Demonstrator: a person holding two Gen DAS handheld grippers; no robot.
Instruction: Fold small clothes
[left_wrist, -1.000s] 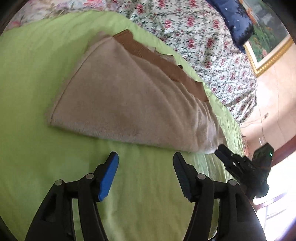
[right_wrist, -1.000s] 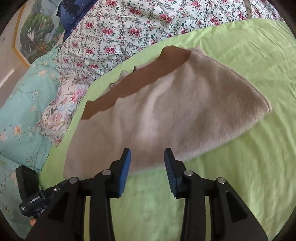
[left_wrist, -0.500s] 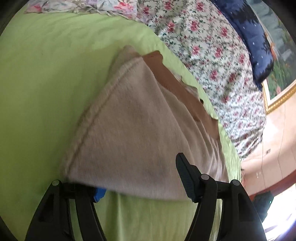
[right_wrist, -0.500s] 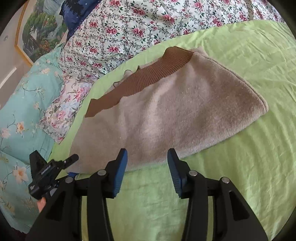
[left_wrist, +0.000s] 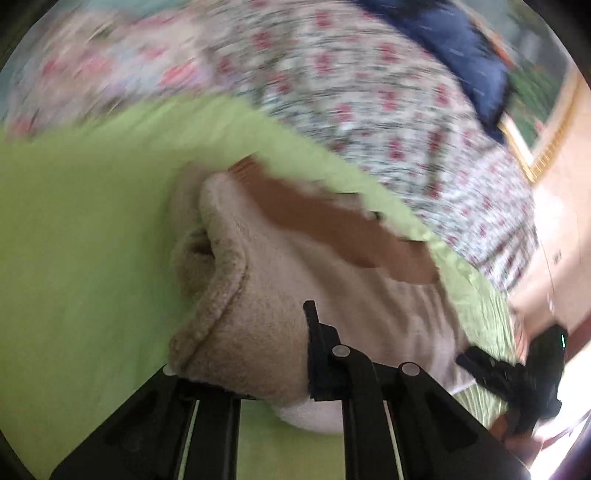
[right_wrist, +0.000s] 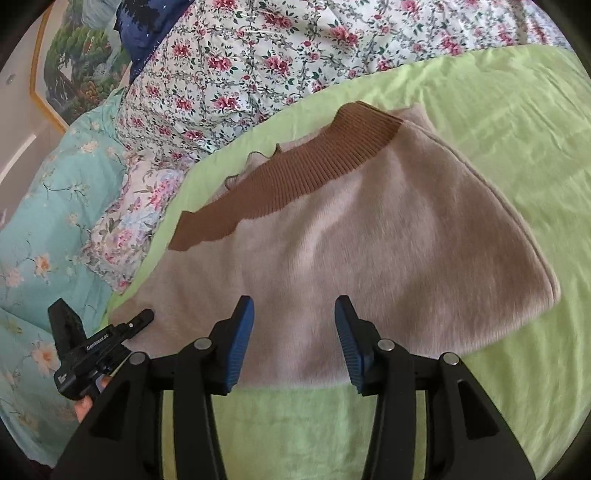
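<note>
Left fingers (left_wrist: 288, 369) just clamped on beige skirt (right_wrist: 388, 266), right fingers (right_wrist: 293, 343) apart, green sheet (right_wrist: 517, 129) beneath.

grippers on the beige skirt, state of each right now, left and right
Left gripper: jaws have just closed, clamped on the hem corner of the beige skirt.
Right gripper: open, jaws over the skirt's near hem, gripping nothing.

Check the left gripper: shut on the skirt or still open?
Shut on it: the left gripper has just closed, and the beige skirt's hem corner bunches between its jaws.
</note>
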